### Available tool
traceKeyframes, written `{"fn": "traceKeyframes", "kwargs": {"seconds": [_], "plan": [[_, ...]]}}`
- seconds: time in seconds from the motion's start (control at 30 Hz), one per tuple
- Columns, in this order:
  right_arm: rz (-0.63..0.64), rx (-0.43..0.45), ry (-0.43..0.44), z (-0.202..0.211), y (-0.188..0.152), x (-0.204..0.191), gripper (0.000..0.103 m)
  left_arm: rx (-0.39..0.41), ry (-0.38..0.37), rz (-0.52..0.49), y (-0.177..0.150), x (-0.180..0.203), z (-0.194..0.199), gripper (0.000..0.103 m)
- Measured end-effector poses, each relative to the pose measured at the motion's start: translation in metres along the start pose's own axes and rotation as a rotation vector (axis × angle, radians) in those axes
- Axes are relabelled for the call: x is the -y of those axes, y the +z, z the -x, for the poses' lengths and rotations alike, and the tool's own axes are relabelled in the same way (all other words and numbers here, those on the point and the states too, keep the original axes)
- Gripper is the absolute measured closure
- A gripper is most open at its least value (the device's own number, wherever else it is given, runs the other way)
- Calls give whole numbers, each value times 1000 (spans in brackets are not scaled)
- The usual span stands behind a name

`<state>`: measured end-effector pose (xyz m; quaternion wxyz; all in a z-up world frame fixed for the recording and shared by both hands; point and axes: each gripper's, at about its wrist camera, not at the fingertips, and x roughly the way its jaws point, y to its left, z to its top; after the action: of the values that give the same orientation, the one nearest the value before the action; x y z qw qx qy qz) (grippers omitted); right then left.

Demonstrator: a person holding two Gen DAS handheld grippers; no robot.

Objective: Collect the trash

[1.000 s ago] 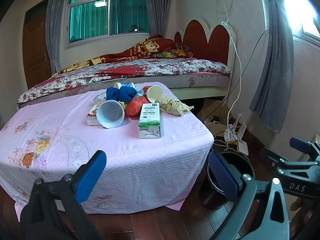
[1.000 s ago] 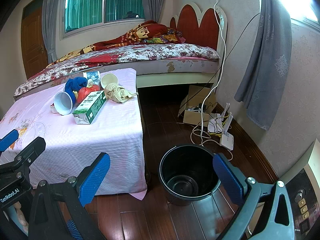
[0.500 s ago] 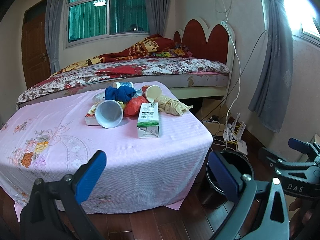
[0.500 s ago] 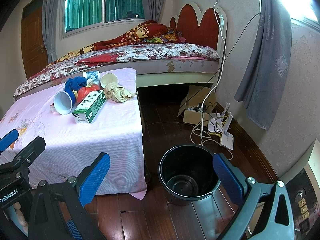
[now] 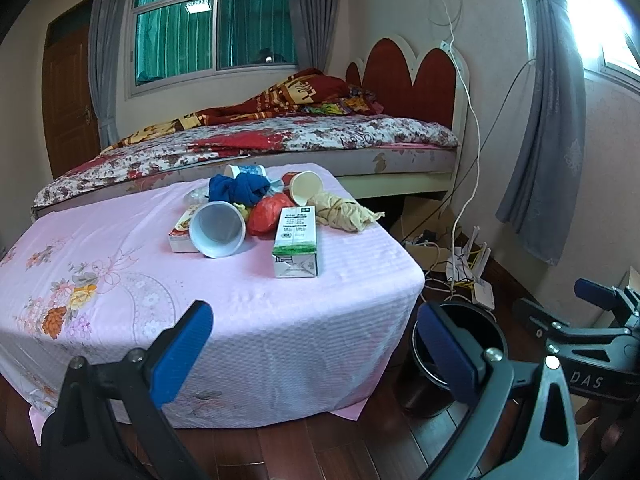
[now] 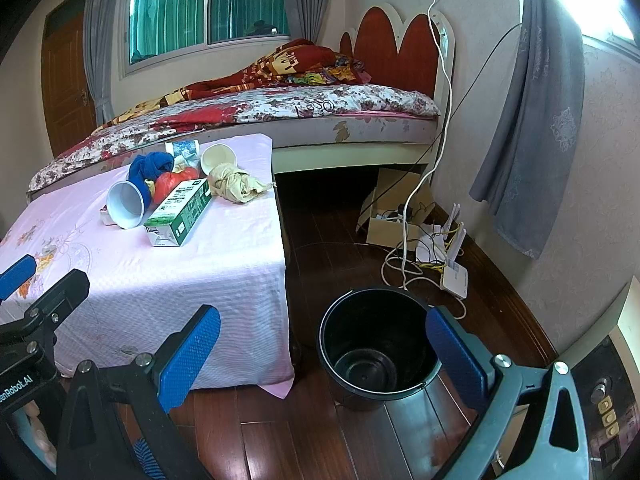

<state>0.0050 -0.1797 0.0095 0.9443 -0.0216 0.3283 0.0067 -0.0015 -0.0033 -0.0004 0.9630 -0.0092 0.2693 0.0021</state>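
Pink floral cloth covers the bench (image 5: 120, 280); all the trash sits in one cluster toward its far right corner, next to the bed (image 5: 280, 140).

Count on the bench:
- 1 green-and-white carton (image 5: 296, 246), lying flat, nearest the front of the pile, apart from the bench's right edge.
- 1 white plastic cup (image 5: 217, 230) on its side, mouth facing the cameras, just left of the carton.
- 1 paper cup (image 5: 305, 188) on its side behind the carton, mouth also facing the cameras.
- 1 red crumpled bag (image 5: 266, 212) between the white cup and the carton.
- 1 blue knotted cloth (image 5: 239, 189) behind the white cup.
- 1 beige crumpled rag (image 5: 345, 212) at the right edge of the bench.
- 1 flat box (image 5: 180, 232) under or against the white cup; cannot tell which.
- 1 printed wrapper or cup (image 5: 245, 169) at the far edge, partly hidden.

1 black bucket (image 6: 378, 346) stands upright on the wood floor (image 6: 320, 240) just off the bench's near right corner; nothing visible inside it.

Left hand-held gripper (image 5: 316, 350): jaws spread wide, holding nothing, short of the bench's near edge. Right hand-held gripper (image 6: 322, 356): jaws spread wide, holding nothing, lined up with the bucket.
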Motion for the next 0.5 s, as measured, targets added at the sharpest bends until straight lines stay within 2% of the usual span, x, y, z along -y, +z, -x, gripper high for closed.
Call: {"fn": "traceKeyframes", "kwargs": {"seconds": [0.5], "plan": [[1,0,-2,0,-1,-1,0,-3,0,0,0,0,0,1]]}}
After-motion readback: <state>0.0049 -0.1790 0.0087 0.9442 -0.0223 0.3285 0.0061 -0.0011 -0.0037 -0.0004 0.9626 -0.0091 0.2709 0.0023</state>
